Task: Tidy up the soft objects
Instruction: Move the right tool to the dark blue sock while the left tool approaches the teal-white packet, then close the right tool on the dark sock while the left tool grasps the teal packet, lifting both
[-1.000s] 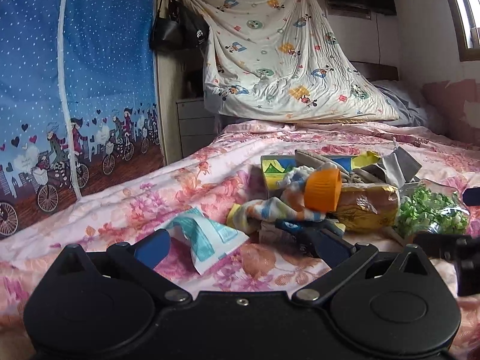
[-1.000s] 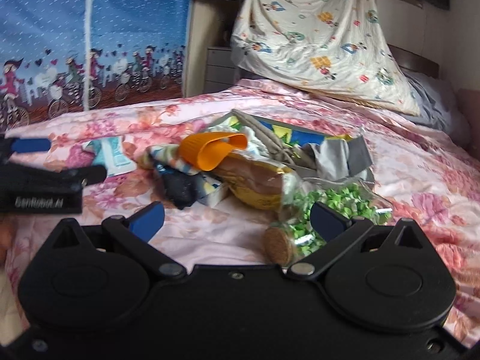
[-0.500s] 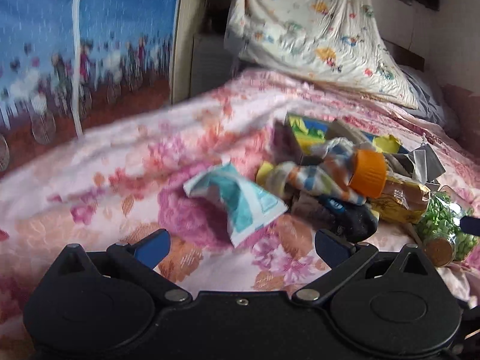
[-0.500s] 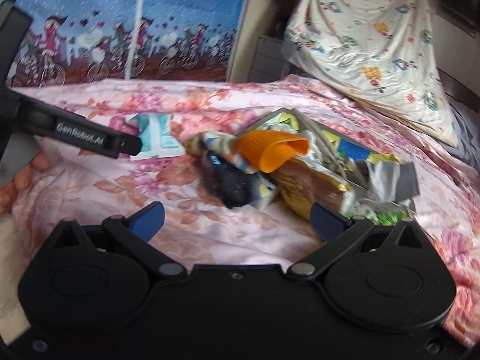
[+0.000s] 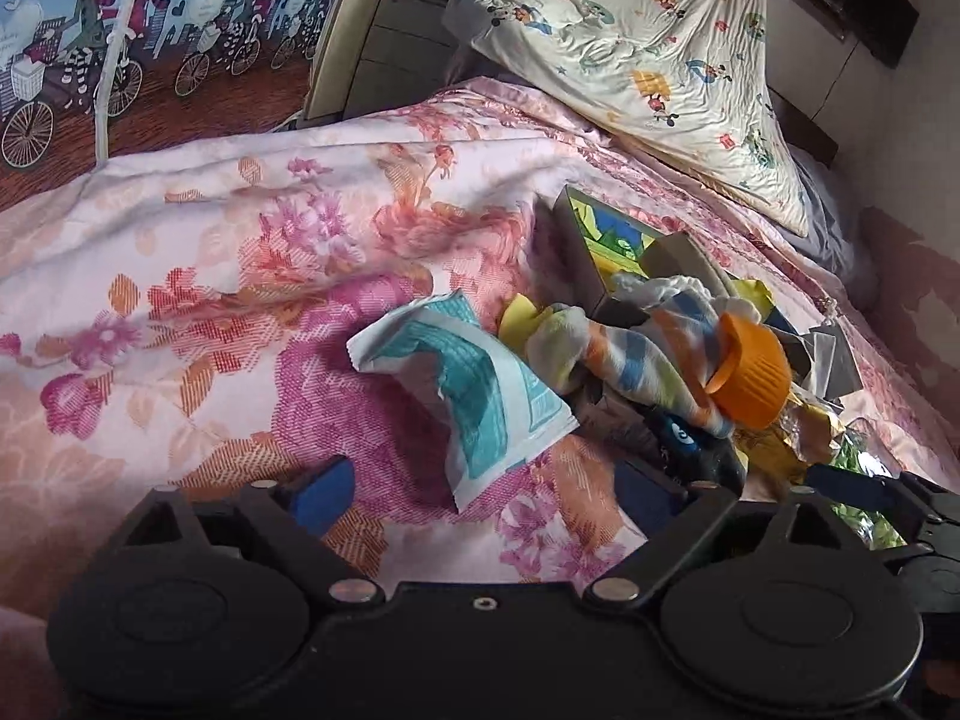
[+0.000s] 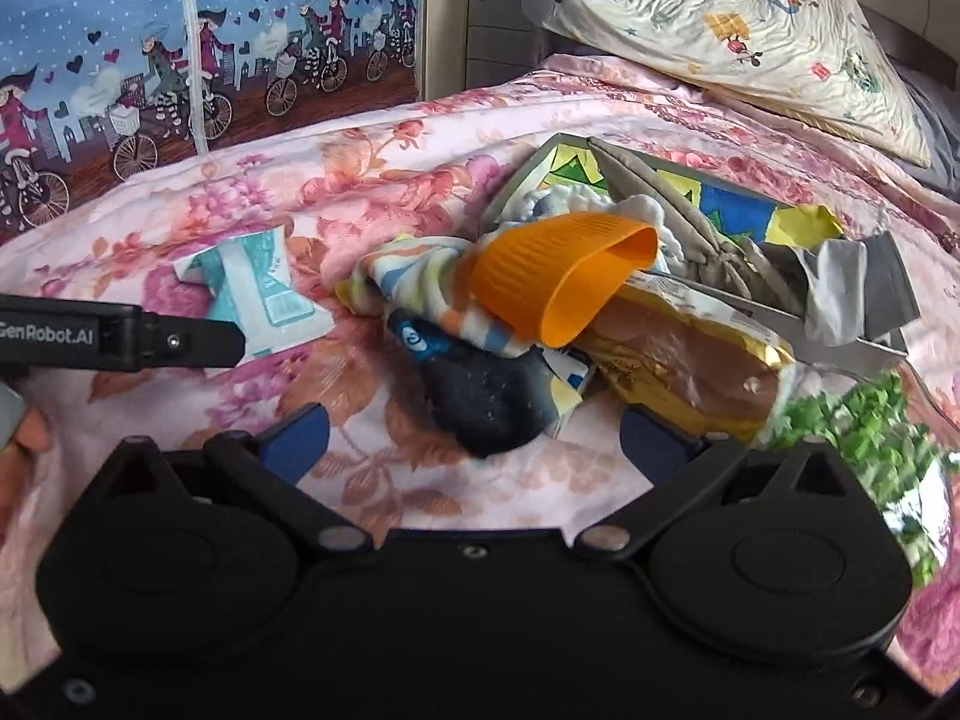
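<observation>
Floral bedspread (image 5: 240, 276): teal packet (image 5: 474, 396) sits at 12 o'clock from the left gripper (image 5: 486, 489), long axis 11-to-5; jaws unclenched, just been narrowing, nothing gripped yet.

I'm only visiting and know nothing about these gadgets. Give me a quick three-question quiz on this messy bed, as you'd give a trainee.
1. True or false: the left gripper already holds the teal-and-white packet.
2. Which lies apart from the heap? A the orange cup; B the teal-and-white packet; C the dark sock.
3. What does the orange cup rest against on its open side?

Key: 1 false: its fingers stand apart, just closing, the packet ahead of them. 2 B. 3 The gold-wrapped snack pack.
</observation>
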The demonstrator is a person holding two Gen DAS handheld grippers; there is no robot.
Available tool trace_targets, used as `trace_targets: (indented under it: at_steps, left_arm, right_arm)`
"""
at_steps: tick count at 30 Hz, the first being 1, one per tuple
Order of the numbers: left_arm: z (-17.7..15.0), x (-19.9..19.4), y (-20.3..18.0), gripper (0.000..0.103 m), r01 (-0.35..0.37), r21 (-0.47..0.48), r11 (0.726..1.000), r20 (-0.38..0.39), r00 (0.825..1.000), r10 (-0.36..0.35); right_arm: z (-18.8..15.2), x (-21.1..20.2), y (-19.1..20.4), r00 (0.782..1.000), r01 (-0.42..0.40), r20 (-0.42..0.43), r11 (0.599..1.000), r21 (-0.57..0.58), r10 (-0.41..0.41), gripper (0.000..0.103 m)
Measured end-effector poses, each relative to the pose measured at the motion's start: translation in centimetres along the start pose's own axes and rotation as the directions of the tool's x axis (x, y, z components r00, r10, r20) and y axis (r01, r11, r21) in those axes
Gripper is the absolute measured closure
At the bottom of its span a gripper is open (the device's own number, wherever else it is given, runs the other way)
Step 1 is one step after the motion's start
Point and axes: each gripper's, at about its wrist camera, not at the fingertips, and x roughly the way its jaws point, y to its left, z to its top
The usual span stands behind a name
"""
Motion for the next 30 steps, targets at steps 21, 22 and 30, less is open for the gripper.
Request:
trace_targets:
  at_steps: [21, 22, 30]
  left_arm:
    - [-0.1, 2.1, -0.1, 0.063, 0.022, -0.050, 0.999, -0.037, 0.999, -0.024]
    - [-0.1, 2.1, 0.0, 0.066, 0.024, -0.057, 0.998, -0.038, 0.999, -0.026]
    - [-0.1, 2.8, -0.2, 0.084, 0.014, -0.069, 0.998, -0.040, 0.999, -0.017]
  right_arm:
    - [1.6, 4.0, 0.0, 0.999, 0.018, -0.046, 1.000, -0.012, -0.019, 0.062]
    - [1.6, 4.1, -0.1, 0.999, 0.018, -0.048, 1.000, -0.013, -0.019, 0.066]
    - [1.3, 4.8, 0.0, 0.997, 0.036, -0.065, 0.999, -0.013, -0.037, 0.082]
